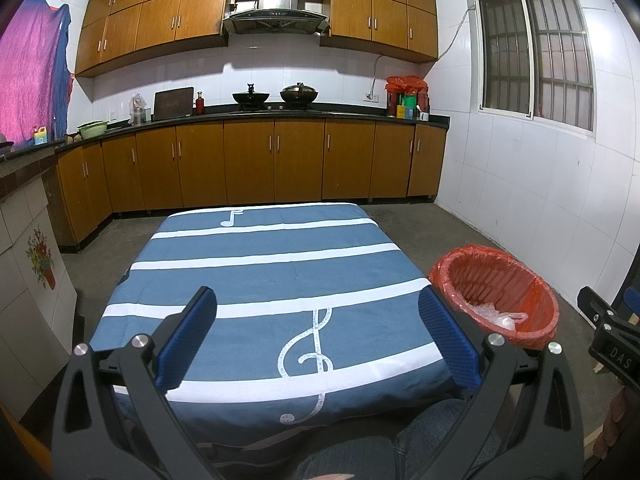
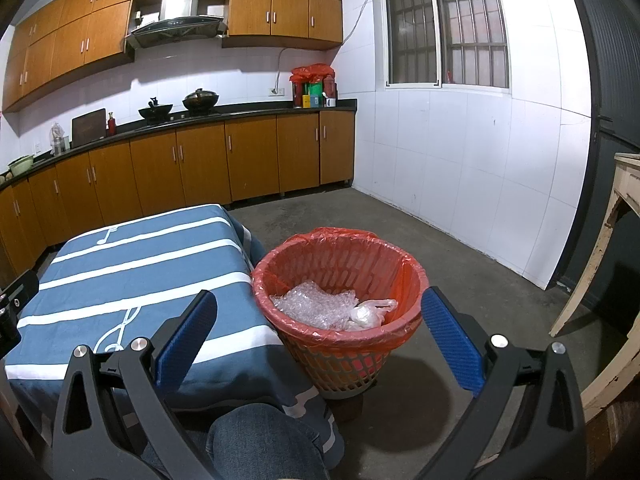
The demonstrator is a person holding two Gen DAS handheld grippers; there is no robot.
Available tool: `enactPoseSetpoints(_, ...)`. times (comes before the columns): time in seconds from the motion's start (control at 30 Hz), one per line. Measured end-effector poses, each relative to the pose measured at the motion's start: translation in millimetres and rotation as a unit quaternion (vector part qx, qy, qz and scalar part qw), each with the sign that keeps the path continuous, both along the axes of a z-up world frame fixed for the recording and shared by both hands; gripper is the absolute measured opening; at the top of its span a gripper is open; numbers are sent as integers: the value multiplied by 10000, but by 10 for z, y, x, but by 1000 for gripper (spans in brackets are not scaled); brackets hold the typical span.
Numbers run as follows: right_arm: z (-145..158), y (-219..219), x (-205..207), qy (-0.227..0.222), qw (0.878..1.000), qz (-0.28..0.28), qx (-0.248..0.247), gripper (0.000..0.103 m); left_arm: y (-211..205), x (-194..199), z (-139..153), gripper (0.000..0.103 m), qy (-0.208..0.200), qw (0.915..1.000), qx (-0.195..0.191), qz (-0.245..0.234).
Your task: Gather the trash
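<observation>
- The left hand-held gripper (image 1: 316,336) hangs wide open and empty over the bare striped counter (image 1: 256,264).
- The right hand-held gripper (image 2: 320,336) is likewise spread, empty.
- Bubble wrap (image 2: 316,304) and a crumpled plastic bag (image 2: 370,312) lie in the red-lined basket (image 2: 280,276) beside the counter.
- Both look light, soft and slippery; pinch a bunched fold.

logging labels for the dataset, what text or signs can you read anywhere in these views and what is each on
"DAS": white letters on the black body of the right claw, at the left wrist view's right edge; more may be cut off.
Music notes and a treble clef: printed signs, not words, on the blue striped tablecloth.
Containers on the counter: labels too small to read.
</observation>
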State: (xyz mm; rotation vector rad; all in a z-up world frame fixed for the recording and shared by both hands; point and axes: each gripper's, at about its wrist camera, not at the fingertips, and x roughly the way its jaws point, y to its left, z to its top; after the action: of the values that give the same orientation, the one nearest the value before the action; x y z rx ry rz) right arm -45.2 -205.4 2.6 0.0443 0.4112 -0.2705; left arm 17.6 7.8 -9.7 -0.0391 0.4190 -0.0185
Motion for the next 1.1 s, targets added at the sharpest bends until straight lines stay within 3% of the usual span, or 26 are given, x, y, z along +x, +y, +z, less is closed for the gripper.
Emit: enactPoseSetpoints(1.1,15,-7,3,9,10000,-2,8,101,47,16,-76,99,52,10000,23,-38)
